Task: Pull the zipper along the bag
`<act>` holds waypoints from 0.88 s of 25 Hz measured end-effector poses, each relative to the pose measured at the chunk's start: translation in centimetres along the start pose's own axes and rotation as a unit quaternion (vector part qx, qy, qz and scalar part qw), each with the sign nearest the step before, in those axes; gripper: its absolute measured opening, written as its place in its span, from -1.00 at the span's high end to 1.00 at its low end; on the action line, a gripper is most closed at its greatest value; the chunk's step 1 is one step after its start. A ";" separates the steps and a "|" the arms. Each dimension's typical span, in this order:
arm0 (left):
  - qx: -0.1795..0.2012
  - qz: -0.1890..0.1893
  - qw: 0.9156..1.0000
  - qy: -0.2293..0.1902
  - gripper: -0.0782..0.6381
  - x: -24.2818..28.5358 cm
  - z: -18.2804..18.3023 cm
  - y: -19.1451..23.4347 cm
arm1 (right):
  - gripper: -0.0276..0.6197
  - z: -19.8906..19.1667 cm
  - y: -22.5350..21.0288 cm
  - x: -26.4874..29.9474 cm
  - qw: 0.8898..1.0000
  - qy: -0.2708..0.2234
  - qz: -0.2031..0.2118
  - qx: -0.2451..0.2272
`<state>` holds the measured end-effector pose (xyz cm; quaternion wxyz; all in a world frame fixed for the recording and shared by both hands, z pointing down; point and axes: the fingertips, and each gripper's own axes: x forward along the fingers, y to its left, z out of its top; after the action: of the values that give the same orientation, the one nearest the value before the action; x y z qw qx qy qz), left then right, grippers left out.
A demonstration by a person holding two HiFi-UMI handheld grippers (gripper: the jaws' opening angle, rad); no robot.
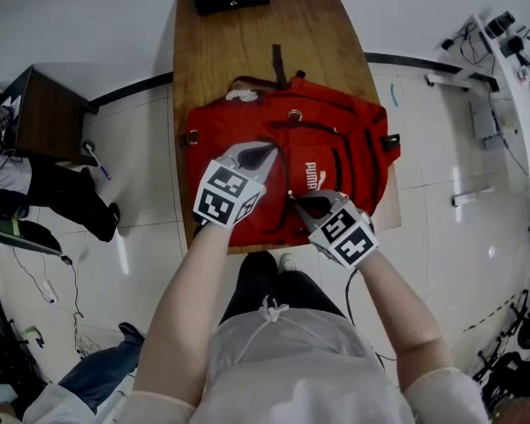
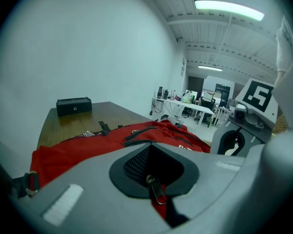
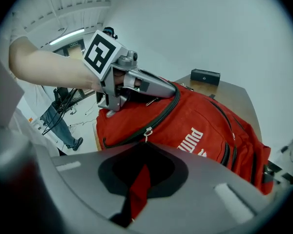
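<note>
Left gripper view is showing the left tongs (image 2: 154, 177) pinching shut on a metal zipper pull (image 2: 157, 191), so the pulling step looks to be under way. The red bag (image 1: 327, 148) is lying flat on the wooden surface (image 1: 309, 34). The right tongs (image 3: 141, 172) are closing tight on a fold of red fabric (image 3: 139, 193), which I judge to be bracing the bag. Next, the left hand is going to need a steady draw along the track while the right is holding tension. Head view is giving little: both grippers are covering the track, so how far the zip has run is hard to say. Another slider (image 3: 147, 132) is dangling nearby; which track it serves is unclear.
</note>
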<state>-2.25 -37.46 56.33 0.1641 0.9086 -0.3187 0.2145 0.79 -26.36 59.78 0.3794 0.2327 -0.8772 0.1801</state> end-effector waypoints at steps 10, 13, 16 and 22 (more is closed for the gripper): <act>0.000 -0.009 1.000 0.003 0.76 -0.1 0.0 0.0 | 0.89 -2.3 3.6 -0.1 0.999 0.032 0.024 -0.014; 0.004 -0.009 1.000 -0.001 0.76 0.0 0.1 0.0 | 0.89 -3.1 4.5 0.0 0.999 0.035 0.031 -0.001; 0.004 -0.009 1.000 -0.003 0.76 0.0 0.0 0.0 | 0.89 -3.6 5.4 0.0 0.998 0.038 0.038 0.014; 0.008 -0.009 1.000 -0.008 0.76 0.0 0.0 -0.1 | 0.89 -3.9 7.2 0.4 0.997 0.045 0.052 0.034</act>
<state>-2.18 -37.35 56.32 0.1565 0.9142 -0.3101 0.2086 -1.12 -18.56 61.56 0.4006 0.1912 -0.8636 0.2391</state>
